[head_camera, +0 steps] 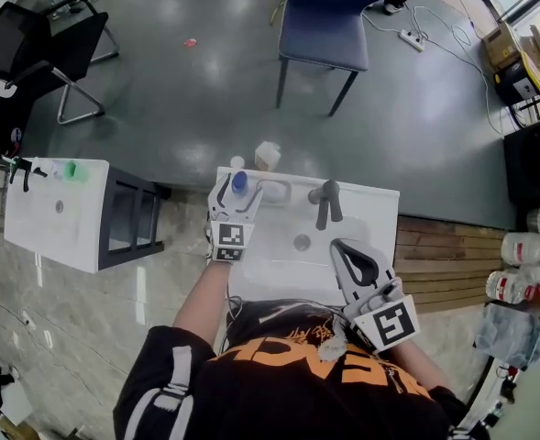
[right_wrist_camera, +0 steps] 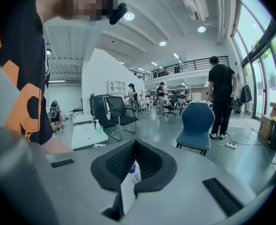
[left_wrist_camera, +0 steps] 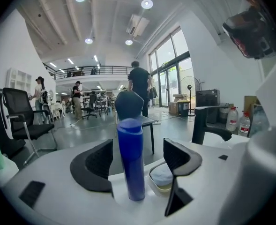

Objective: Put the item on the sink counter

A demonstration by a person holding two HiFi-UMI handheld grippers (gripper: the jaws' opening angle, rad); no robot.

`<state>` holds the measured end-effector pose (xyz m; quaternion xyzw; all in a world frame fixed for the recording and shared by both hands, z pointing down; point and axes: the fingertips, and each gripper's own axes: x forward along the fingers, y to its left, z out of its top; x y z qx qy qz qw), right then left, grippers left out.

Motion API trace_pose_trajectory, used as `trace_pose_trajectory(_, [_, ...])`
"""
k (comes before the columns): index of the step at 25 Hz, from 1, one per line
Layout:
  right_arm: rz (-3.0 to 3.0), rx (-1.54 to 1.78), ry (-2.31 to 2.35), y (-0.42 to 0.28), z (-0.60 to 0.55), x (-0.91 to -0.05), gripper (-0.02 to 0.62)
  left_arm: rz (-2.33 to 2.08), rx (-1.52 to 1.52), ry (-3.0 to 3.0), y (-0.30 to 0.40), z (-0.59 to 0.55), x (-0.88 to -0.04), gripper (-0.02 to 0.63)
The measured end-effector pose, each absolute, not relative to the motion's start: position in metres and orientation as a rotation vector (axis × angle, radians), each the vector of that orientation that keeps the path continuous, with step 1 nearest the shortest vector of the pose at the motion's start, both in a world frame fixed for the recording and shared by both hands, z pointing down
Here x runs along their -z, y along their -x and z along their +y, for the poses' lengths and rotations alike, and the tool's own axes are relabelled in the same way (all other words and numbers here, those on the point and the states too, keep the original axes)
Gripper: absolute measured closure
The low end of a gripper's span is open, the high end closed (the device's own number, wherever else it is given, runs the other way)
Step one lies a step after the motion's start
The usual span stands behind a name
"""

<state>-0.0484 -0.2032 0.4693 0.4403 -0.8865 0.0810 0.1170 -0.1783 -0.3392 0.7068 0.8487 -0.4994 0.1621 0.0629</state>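
- The placing looks done: the bottle (left_wrist_camera: 130, 158) stands upright on the table (head_camera: 380, 211), at its back left corner beside the basin.
- The left tool (left_wrist_camera: 138, 146) has its jaws wide apart, one on each side of the bottle, and neither pad touches it.
- The next move is probably to draw the left tool straight back without clipping the bottle or the dish (left_wrist_camera: 162, 178) just beside it.
- The right tool (right_wrist_camera: 135, 146) has its jaws together on nothing and hangs at the basin's front, well apart from the bottle.
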Motion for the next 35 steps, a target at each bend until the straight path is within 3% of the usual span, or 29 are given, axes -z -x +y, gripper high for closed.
trace_pose_trajectory(14, [-2.663,-0.178,-1.294,0.042,-0.182,-0.459,0.581,-1.597,-0.268,-2.621,0.179,-0.305,-0.598,0.293])
trace_pose_trajectory(20, [-2.683,-0.161,-1.313,0.033,-0.169,-0.454,0.581,-1.408,-0.012,-2.673,0.125,-0.270,-0.536,0.353])
trace_pose_trajectory(35, [-2.700,-0.123,-1.391,-0.013,-0.128,-0.451,0.581,-0.907,-0.034,-2.816,0.015,-0.166,-0.495,0.436])
